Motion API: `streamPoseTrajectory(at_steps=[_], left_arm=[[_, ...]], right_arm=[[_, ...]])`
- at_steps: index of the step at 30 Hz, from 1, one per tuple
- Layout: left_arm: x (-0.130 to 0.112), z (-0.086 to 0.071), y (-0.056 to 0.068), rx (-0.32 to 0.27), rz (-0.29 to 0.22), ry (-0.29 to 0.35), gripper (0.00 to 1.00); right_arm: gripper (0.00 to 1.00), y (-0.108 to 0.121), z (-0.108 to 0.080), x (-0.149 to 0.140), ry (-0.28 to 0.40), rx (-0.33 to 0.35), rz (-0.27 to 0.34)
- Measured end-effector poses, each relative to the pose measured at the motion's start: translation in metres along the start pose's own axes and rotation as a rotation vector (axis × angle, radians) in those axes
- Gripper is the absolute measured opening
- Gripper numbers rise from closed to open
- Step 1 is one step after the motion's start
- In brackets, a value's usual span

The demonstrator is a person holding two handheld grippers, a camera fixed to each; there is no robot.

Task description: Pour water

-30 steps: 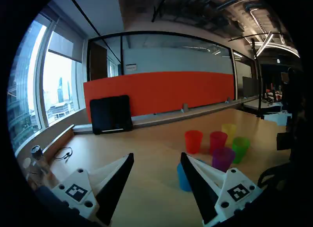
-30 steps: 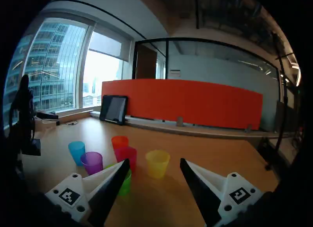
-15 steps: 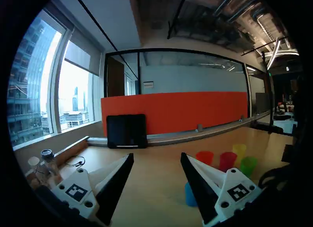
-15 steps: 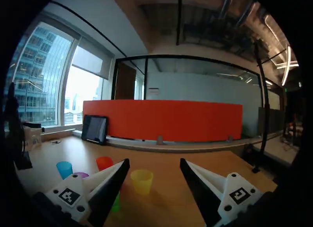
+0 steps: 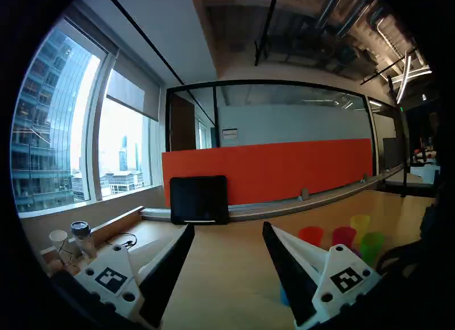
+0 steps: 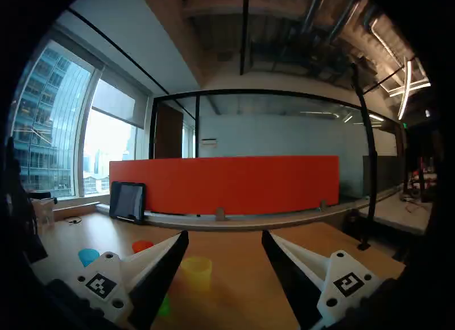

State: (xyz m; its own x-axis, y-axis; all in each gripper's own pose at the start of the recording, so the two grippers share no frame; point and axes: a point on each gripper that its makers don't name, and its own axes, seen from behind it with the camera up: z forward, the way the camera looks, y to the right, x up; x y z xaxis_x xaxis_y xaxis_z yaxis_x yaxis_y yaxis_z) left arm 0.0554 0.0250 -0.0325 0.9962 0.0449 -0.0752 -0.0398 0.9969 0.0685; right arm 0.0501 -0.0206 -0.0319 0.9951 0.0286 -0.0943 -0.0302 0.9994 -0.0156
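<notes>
Yellow cup (image 6: 196,271) on desk (image 6: 239,284) — contents unseen.

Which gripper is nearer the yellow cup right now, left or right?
Right. The right gripper has the yellow cup just ahead of its open fingers. From the left gripper it sits farther off to the right, behind the pink cup and the green cup.

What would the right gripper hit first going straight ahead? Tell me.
Probably nothing near: the right gripper, fingers open, aims over the table. The yellow cup sits lower, slightly left, likely missed. The orange partition far ahead comes first, though depth is unclear.
</notes>
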Motion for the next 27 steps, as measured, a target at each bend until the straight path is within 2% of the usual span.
streamPoseTrajectory(at_steps=[9,15,27], left_arm=[[-0.012,-0.001,-0.001,0.025,-0.013,0.013,0.88],[-0.025,-0.001,-0.001,0.018,-0.018,0.03,0.88],[-0.054,0.002,-0.015,0.031,-0.014,0.024,0.89]], right_arm=[[1.0,0.001,-0.003,0.003,0.005,0.0,-0.021],[1.0,0.0,-0.003,0.003,-0.001,-0.005,-0.004],[0.99,-0.01,-0.004,-0.008,-0.042,-0.013,-0.034]])
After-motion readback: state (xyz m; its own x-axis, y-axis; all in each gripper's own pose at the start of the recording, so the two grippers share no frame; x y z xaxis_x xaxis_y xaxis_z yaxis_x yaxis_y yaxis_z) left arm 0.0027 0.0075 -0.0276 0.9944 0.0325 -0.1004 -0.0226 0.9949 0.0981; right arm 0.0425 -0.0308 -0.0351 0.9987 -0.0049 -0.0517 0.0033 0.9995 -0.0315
